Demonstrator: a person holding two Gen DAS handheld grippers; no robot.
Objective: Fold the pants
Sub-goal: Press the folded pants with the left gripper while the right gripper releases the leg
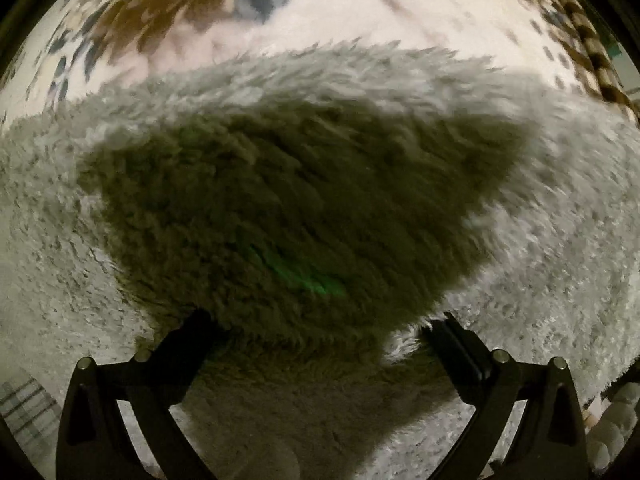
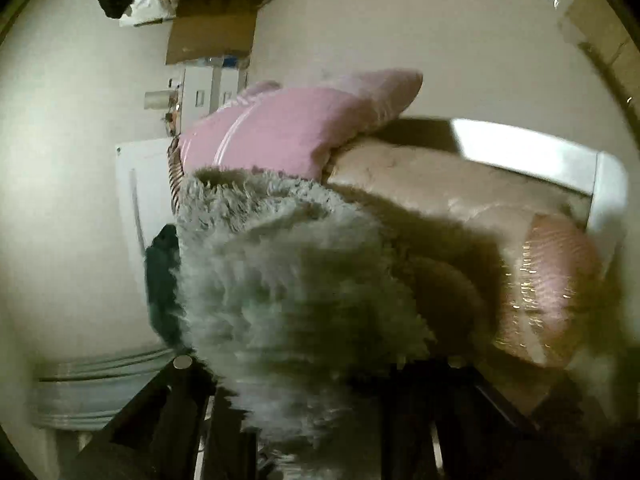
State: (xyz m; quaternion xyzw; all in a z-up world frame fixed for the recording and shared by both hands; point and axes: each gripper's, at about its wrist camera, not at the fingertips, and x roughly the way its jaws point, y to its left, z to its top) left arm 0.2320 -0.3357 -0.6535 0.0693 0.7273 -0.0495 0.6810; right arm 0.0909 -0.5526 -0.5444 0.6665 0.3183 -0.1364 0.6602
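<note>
Fluffy grey pants point(image 2: 280, 280) pinched in right gripper point(image 2: 304, 380) jaws; left gripper point(image 1: 316, 332) jaws spread.

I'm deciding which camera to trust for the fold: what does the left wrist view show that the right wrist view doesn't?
Only the left wrist view shows the left hand-held gripper open above the fluffy grey pants, its shadow on them, and the patterned bedding beyond.

Only the right wrist view shows the right hand-held gripper apparently shut on a raised bunch of pants, a pink pillow, the white headboard and a cardboard box.

Both show the same fluffy grey fabric, motion-blurred.
</note>
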